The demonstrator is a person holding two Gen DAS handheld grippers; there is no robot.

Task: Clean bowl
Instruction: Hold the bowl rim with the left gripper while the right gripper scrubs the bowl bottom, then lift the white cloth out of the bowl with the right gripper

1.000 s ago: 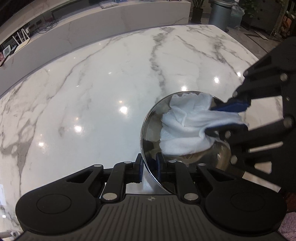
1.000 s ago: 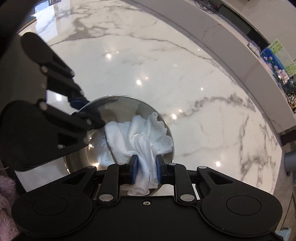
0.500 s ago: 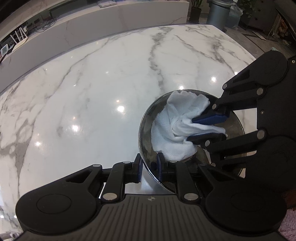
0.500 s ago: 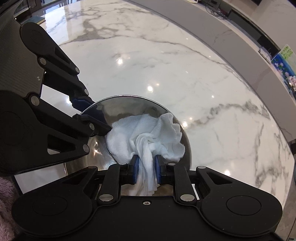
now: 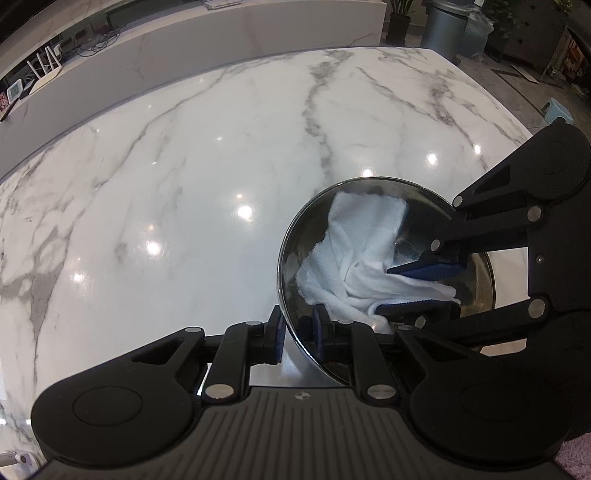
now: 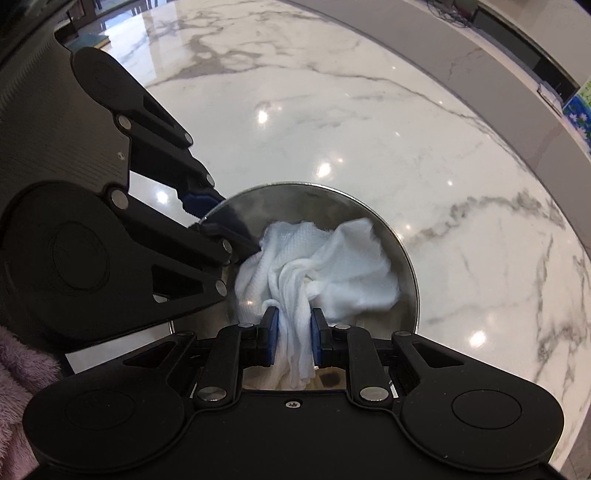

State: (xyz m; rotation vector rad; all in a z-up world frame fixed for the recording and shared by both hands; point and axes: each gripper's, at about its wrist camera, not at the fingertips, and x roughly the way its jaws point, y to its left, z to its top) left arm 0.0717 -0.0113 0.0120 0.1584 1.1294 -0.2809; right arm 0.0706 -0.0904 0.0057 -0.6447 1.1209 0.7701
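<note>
A shiny steel bowl [image 5: 295,236] is held tilted above the marble counter. My left gripper [image 5: 297,328] is shut on the bowl's near rim, one pad inside and one outside. A white cloth [image 5: 354,251] lies bunched inside the bowl. My right gripper [image 5: 402,286] reaches in from the right and is shut on the cloth. In the right wrist view the gripper [image 6: 293,334] pinches a twisted part of the cloth [image 6: 332,273] against the bowl's [image 6: 306,199] inside, and the left gripper [image 6: 212,221] clamps the far left rim.
A white marble counter [image 5: 184,184] with grey veins spreads under the bowl. A low grey ledge [image 5: 184,55] runs along its far side. A grey bin [image 5: 443,26] and a plant stand beyond the far right corner. Purple fleece [image 6: 18,354] shows at the lower left.
My right gripper has dragged the cloth around the bowl's inside, and the cloth has spread toward the far rim. The bowl has shifted slightly right and lower in the left wrist view.
</note>
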